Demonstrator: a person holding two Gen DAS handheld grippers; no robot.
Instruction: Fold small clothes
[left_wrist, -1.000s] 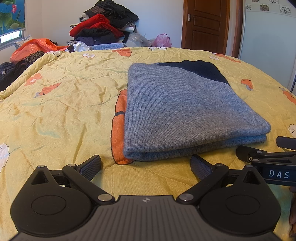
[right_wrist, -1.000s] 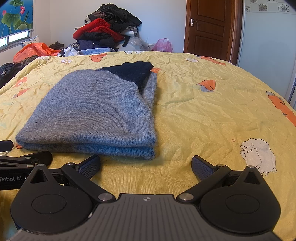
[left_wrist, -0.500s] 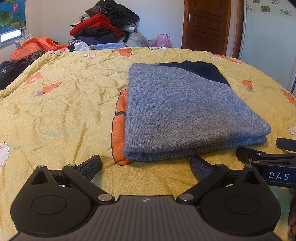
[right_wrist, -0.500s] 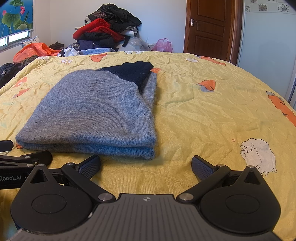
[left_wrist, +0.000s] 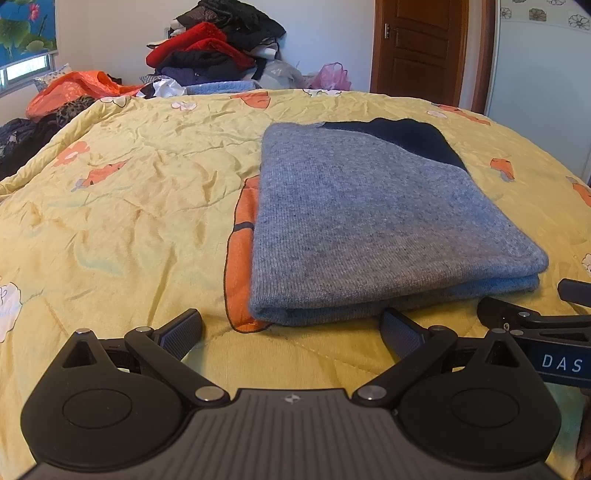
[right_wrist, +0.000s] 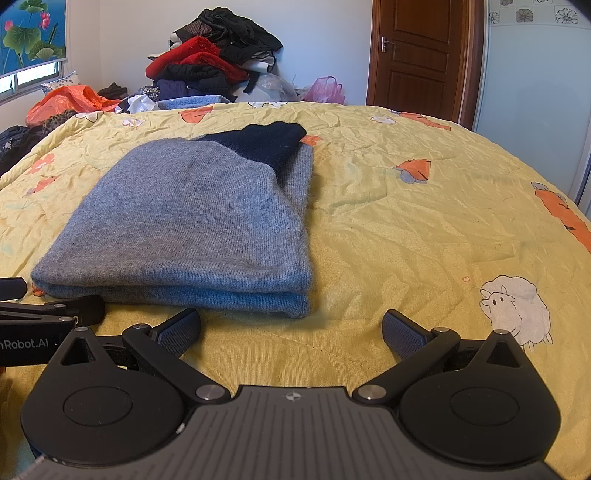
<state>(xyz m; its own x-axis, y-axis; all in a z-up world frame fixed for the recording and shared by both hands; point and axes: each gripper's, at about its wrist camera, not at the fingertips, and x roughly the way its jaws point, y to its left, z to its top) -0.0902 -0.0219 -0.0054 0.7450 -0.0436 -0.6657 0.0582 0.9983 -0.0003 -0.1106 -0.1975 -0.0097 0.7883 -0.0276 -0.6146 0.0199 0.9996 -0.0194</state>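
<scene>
Our left gripper (left_wrist: 291, 330) hangs low over the bed with its two black ribbed fingers (left_wrist: 183, 328) spread wide and nothing between them. Through its camera we see the folded grey knitted sweater (left_wrist: 373, 218) lying flat on the crumpled yellow bedspread with orange cartoon prints (left_wrist: 122, 206), just beyond the fingertips and a little to the right of centre. A dark navy part of the garment (left_wrist: 410, 138) shows at its far end. The thick folded edge faces us, apart from both fingertips. At the right edge of this view the black right gripper (left_wrist: 532, 325) reaches in beside the sweater's near right corner. Behind the bed we see a heap of red and black clothes (left_wrist: 214, 48) against the white wall and a brown wooden door (left_wrist: 417, 48).

From the right wrist camera, our right gripper (right_wrist: 291, 330) is also spread wide and empty above the bedspread (right_wrist: 406, 229). The grey sweater (right_wrist: 192, 221) lies left of centre, its near right corner just beyond the left fingertip (right_wrist: 181, 328), not touching it. The left gripper's black body (right_wrist: 51, 314) enters from the left edge, near the sweater's near left corner. A white sheep print (right_wrist: 517, 306) sits on the cloth beyond the right finger.
</scene>
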